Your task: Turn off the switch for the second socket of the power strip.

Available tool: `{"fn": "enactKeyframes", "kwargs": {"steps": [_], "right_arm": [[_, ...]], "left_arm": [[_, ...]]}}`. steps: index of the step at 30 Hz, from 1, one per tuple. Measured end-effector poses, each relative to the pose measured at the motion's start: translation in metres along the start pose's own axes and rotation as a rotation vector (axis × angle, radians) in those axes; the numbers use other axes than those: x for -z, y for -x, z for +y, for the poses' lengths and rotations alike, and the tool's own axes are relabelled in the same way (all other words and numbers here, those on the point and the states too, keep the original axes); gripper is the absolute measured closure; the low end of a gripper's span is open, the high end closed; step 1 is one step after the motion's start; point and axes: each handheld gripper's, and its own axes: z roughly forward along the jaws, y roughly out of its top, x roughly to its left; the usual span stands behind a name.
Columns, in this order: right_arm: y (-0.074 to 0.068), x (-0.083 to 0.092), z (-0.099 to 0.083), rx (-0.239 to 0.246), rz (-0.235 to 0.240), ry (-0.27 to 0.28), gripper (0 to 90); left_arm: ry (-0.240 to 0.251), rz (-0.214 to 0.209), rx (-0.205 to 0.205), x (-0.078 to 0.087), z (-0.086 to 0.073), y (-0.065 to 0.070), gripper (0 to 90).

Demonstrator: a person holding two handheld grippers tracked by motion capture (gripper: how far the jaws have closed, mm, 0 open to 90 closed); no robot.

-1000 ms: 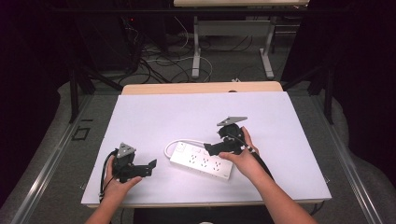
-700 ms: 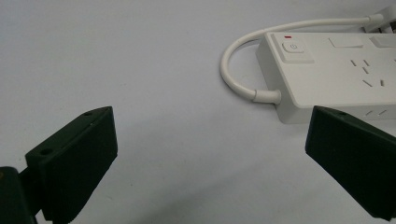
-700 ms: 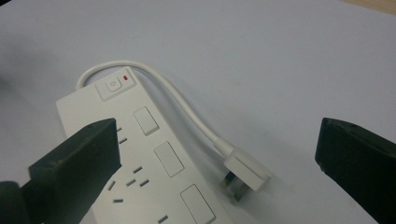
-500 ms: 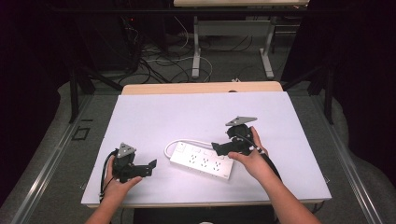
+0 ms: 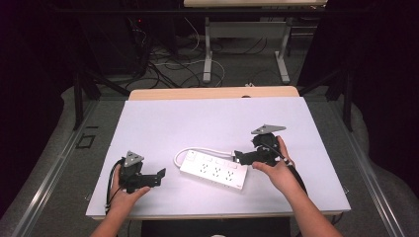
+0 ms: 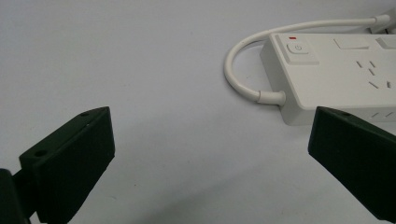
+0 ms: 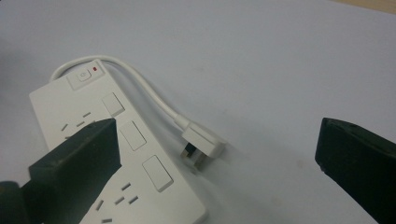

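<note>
The power strip (image 5: 213, 170) lies mid-tabletop (image 5: 207, 118), its plug (image 7: 201, 147) just beside its far edge. Both the right tongs (image 5: 240, 157) and left tongs (image 5: 159, 175) are released. The plug lies low, so closing may nudge it aside.

Pwr strip (image 5: 213, 171) btwn grippers; on table (image 5: 197, 118)

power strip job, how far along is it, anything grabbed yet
Nothing looks done: the power strip lies flat on the table, its plug loose on the table beside it. In hand: the right gripper hovers open by the strip's far end, plug between its jaws in its own view. The left gripper waits open, apart. Gripping anything is left.
</note>
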Motion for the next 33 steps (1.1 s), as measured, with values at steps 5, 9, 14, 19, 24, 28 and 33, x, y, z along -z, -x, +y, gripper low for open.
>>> {"fn": "enactKeyframes", "kwargs": {"steps": [5, 9, 14, 19, 24, 28, 33], "right_arm": [[0.008, 0.005, -0.004, -0.007, -0.016, 0.008, 0.0], [0.014, 0.009, -0.008, -0.018, -0.033, 0.012, 0.0], [0.020, 0.013, -0.013, -0.019, -0.049, 0.016, 0.0], [0.026, 0.017, -0.019, -0.029, -0.056, 0.020, 0.0], [0.034, 0.021, -0.026, -0.041, -0.077, 0.024, 0.0], [0.041, 0.025, -0.032, -0.050, -0.088, 0.028, 0.1], [0.048, 0.028, -0.040, -0.056, -0.099, 0.039, 0.7]], "left_arm": [[-0.001, 0.005, -0.009, 0.000, 0.000, 0.000, 0.2], [-0.001, 0.005, 0.001, 0.000, 0.000, 0.000, 0.2], [-0.003, 0.009, 0.002, -0.001, 0.000, 0.000, 0.2], [-0.012, 0.009, -0.004, -0.001, 0.000, 0.000, 0.2], [-0.003, 0.015, -0.002, -0.002, 0.000, 0.000, 0.2], [-0.006, 0.015, 0.001, -0.002, 0.000, 0.000, 0.1], [-0.010, 0.015, 0.004, -0.002, 0.000, 0.000, 0.2]]}}
